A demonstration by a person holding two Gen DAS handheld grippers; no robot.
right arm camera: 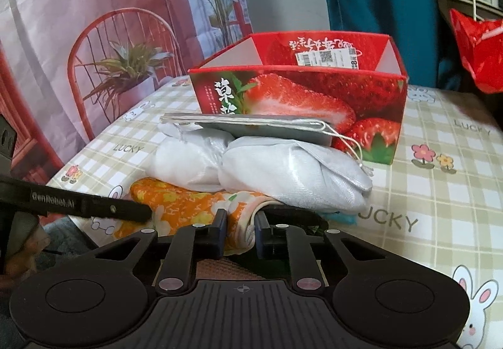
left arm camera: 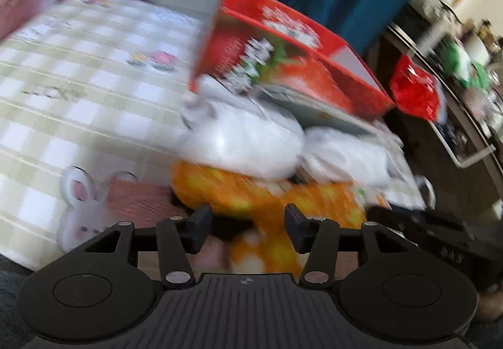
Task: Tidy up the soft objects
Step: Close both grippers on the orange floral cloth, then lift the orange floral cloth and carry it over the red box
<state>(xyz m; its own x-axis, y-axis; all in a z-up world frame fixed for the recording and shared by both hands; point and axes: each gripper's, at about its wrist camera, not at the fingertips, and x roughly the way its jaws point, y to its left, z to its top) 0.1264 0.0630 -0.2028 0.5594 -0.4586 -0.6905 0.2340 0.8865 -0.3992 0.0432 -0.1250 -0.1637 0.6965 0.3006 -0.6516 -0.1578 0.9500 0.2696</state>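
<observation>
An orange flowered cloth (right arm camera: 176, 204) lies on the checked tablecloth, under a white satin bundle (right arm camera: 283, 169) with a grey card (right arm camera: 251, 125) on top. My right gripper (right arm camera: 240, 231) is shut on the cloth's near edge. In the blurred left wrist view the same orange cloth (left arm camera: 251, 195) sits between the fingers of my left gripper (left arm camera: 248, 224), which is open; the white bundle (left arm camera: 242, 141) lies above it. The left gripper's finger (right arm camera: 94, 206) reaches in from the left in the right wrist view.
A red strawberry box (right arm camera: 298, 97), open at the top, stands behind the bundle; it also shows in the left wrist view (left arm camera: 283, 56). A red bag (right arm camera: 478, 50) hangs at the right. A printed backdrop (right arm camera: 78, 34) stands at the left. The checked tablecloth (right arm camera: 440, 191) extends to the right.
</observation>
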